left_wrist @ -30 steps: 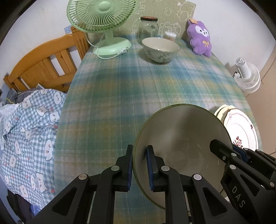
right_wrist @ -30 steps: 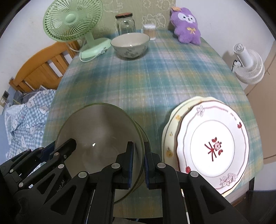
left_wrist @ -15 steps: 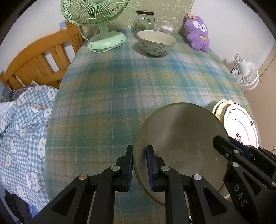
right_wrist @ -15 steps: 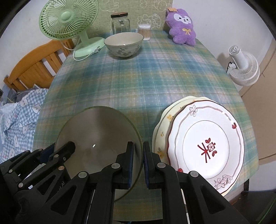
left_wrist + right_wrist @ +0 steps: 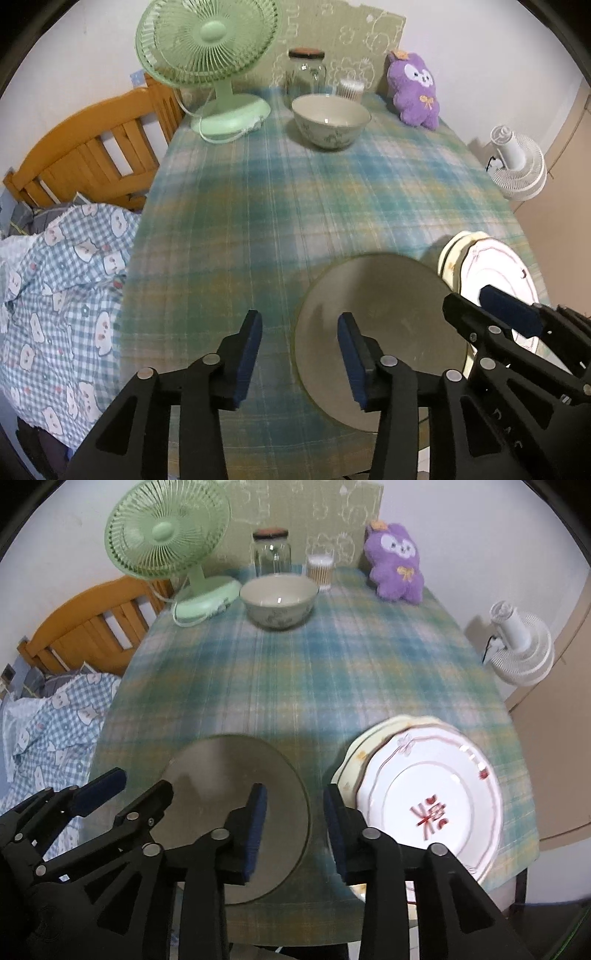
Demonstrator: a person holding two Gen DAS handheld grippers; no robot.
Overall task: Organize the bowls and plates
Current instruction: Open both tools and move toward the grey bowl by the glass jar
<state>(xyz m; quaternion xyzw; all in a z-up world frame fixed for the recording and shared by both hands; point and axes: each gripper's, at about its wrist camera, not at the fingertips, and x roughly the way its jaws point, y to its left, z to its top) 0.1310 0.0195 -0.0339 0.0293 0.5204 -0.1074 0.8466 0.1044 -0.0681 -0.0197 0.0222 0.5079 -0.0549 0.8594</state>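
On plaid tablecloth (image 5: 332, 206), both grippers (image 5: 299, 343) (image 5: 293, 818) have just released the olive ceramic bowl (image 5: 388, 325); jaws open, empty; bowl placed.

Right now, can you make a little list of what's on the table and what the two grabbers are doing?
near bowl: grey-green, resting on the checked tablecloth
left gripper: open, jaws just opened, straddling the bowl's left rim
right gripper: open, jaws just opened, straddling its right rim
plates: stacked, right of the bowl
far bowl: patterned, near the green fan
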